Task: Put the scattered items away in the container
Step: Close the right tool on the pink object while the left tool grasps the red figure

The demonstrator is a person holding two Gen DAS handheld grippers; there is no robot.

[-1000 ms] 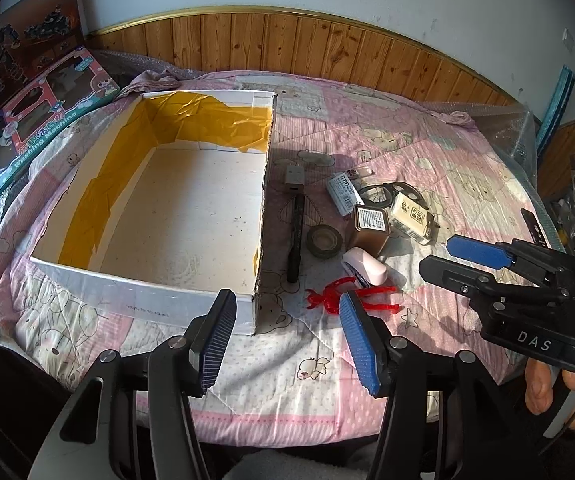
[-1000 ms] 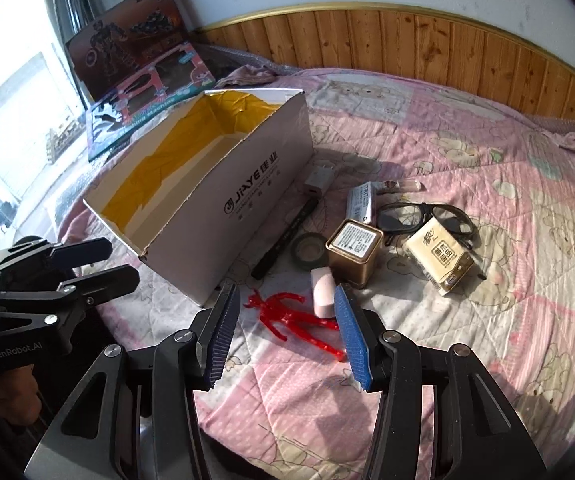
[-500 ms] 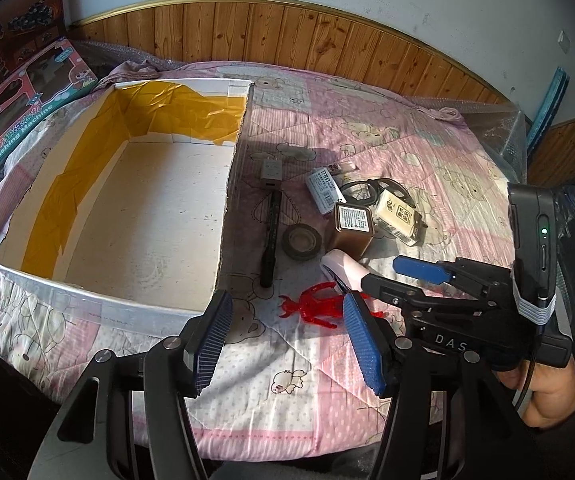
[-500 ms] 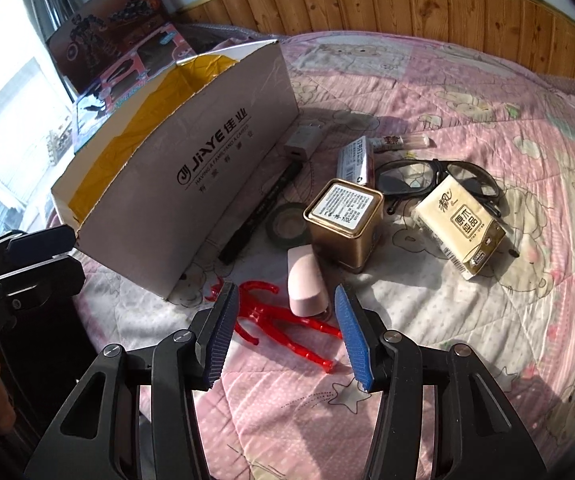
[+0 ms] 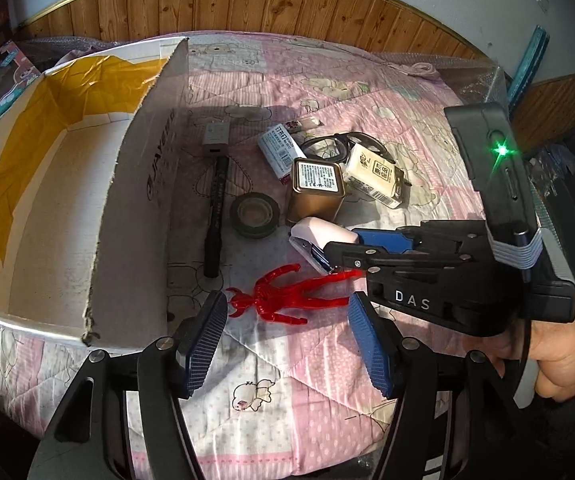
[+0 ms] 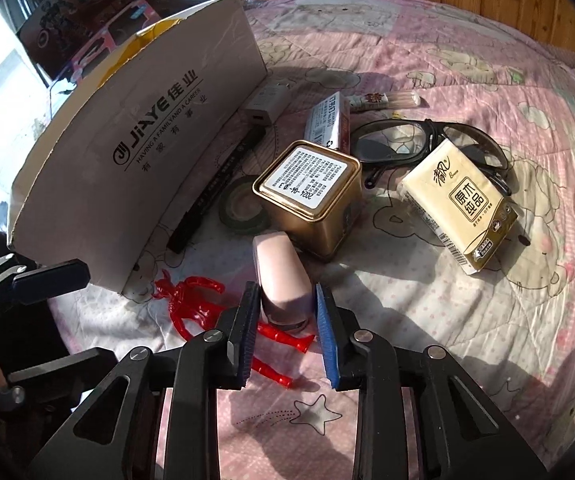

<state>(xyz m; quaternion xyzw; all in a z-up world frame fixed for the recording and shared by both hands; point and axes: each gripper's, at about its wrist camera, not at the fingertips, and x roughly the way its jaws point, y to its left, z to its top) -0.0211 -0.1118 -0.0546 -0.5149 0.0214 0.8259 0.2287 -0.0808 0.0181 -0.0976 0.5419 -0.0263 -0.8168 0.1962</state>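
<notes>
An open cardboard box (image 5: 47,200) lined with yellow tape lies on the pink quilt at the left. To its right is a pile of loose items. My right gripper (image 6: 286,332) has its pads pressed against both sides of a pink stapler (image 6: 281,276), which rests on the quilt in front of a gold tin (image 6: 307,196). The left wrist view shows the same grip on the stapler (image 5: 319,236). A red plastic figure (image 5: 283,300) lies flat just ahead of my left gripper (image 5: 285,340), which is open and holds nothing.
Behind the tin lie a tissue pack (image 6: 459,204), black glasses (image 6: 427,140), a small white box (image 6: 327,118), a tape roll (image 6: 239,204), a black pen (image 6: 215,188) and a white charger (image 6: 267,100). Toy boxes (image 6: 79,32) lean at the back left. A wooden wall runs behind.
Both grippers have moved forward and lower toward the pile. The right gripper's fingers have narrowed from wide open onto the pink stapler. The left gripper stays open, now nearer the red figure.
</notes>
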